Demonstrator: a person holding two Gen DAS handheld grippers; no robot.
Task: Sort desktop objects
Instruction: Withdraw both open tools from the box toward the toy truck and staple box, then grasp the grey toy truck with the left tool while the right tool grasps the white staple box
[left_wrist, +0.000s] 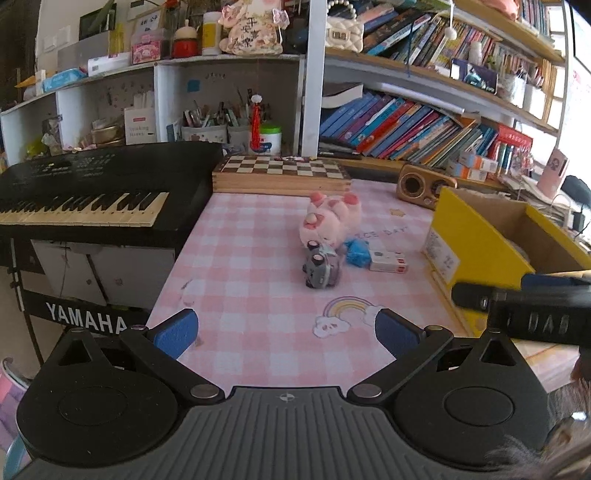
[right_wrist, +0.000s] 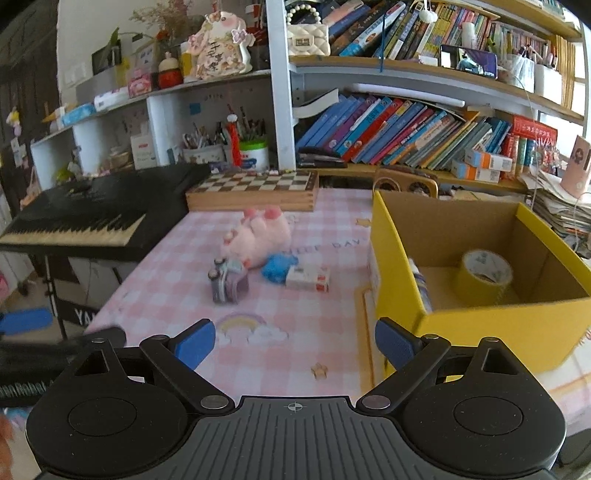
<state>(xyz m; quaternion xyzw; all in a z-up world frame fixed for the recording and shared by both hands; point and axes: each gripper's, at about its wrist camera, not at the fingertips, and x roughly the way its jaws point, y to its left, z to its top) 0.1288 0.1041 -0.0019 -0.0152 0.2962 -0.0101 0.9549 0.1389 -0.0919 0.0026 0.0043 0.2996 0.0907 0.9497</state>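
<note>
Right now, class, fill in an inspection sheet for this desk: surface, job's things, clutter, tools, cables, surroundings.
Surface: pink checked mat, rainbow print near the front edge.
Job's things: pink plush, grey toy car, blue toy and small white-red box clustered mid-mat; yellow box at right holds a tape roll.
Clutter: chessboard, wooden speaker behind.
Tools: left tool and right tool both open, empty.
Cables: white cable hanging at the right shelves.
Surroundings: keyboard left, bookshelves behind.
</note>
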